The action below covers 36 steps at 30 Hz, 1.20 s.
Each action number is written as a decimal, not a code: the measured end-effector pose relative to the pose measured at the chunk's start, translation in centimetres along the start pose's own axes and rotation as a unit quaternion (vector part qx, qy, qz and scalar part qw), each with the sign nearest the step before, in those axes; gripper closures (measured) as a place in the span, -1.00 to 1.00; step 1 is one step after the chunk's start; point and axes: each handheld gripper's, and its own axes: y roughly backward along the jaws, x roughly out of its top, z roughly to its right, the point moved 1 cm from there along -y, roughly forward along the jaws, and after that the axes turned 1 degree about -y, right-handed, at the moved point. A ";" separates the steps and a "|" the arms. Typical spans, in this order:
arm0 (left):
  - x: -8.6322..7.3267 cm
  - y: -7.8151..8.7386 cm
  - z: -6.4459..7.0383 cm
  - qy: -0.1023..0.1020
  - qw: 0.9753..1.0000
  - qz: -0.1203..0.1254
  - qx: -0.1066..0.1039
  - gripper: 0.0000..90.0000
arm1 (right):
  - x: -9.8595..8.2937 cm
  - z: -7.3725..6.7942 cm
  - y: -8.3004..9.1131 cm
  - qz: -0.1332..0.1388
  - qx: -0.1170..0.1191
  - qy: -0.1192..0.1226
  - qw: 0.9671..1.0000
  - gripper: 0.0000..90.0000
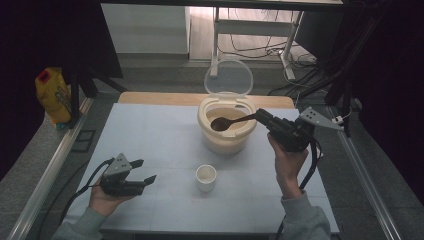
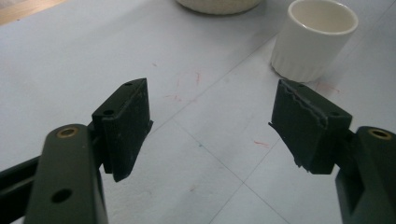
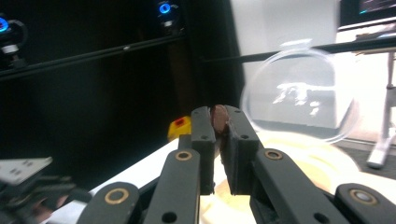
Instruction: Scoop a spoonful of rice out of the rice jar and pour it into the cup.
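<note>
The right gripper [image 1: 261,117] clamps a brown spoon [image 1: 227,122] over the cream pot [image 1: 226,140], lid [image 1: 228,76] upright at 12 o'clock. The left gripper [image 1: 145,171], jaws apart, rests at 8 o'clock; the white cup [image 1: 206,177] stands between.

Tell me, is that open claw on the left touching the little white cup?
Apart. The left gripper view shows the left gripper with jaws spread and bare table between them and the small white cup; the high view shows the same gap.
</note>
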 end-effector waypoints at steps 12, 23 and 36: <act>-0.4 0.0 -0.1 0.004 1.000 -0.007 0.001 -0.41 | 0.8 2.9 -1.0 0.005 -0.077 0.019 0.997 0.85; -1.5 -0.1 -1.0 0.025 0.999 -0.023 0.009 -0.47 | 0.2 4.0 -3.3 -0.035 -0.116 0.054 0.991 0.85; -2.3 0.2 -1.3 0.035 0.999 -0.029 0.012 -0.51 | -1.0 4.2 -5.9 -0.086 -0.156 0.108 0.978 0.85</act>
